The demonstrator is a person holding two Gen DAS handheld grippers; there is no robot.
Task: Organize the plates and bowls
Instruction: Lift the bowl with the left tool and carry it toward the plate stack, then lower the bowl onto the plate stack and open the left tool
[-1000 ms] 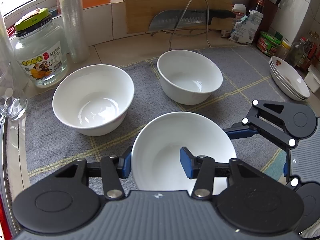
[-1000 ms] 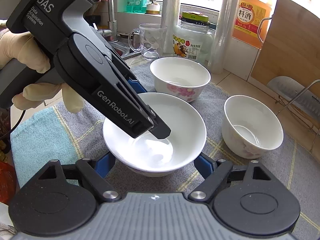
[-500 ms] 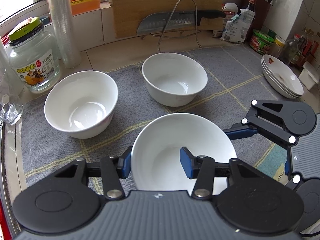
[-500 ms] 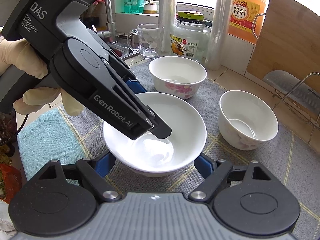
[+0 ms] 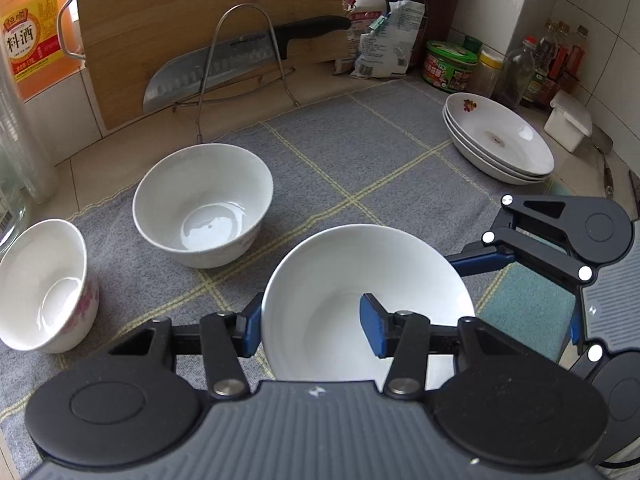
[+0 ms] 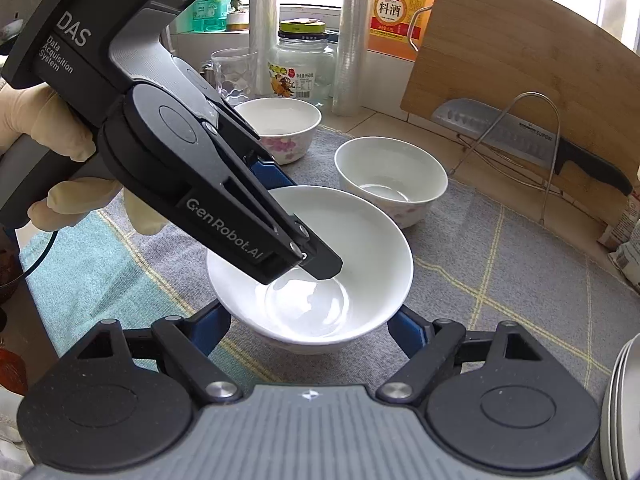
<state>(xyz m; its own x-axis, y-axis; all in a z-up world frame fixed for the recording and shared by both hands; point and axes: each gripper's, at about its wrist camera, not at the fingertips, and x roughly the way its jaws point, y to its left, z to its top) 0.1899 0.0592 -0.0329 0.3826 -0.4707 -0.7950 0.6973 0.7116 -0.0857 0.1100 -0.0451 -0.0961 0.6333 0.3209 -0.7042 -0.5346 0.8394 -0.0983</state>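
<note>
Left wrist view: the glazed bowl (image 5: 360,300) (slippery, breakable, rigid) is pinched at its seven-o'clock rim by the left tongs (image 5: 308,322); the right tongs (image 6: 308,330) clasp its underside above the bench.

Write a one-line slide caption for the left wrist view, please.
Left gripper clamps the rim of a white bowl above the grey mat; two bowls left, plates right.

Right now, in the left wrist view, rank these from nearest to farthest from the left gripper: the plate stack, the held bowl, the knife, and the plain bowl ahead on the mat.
1. Held bowl, its rim between the left gripper fingers.
2. Plain bowl, ahead to the left on the mat.
3. Plate stack, far right.
4. Knife, at the back against the cutting board.
</note>
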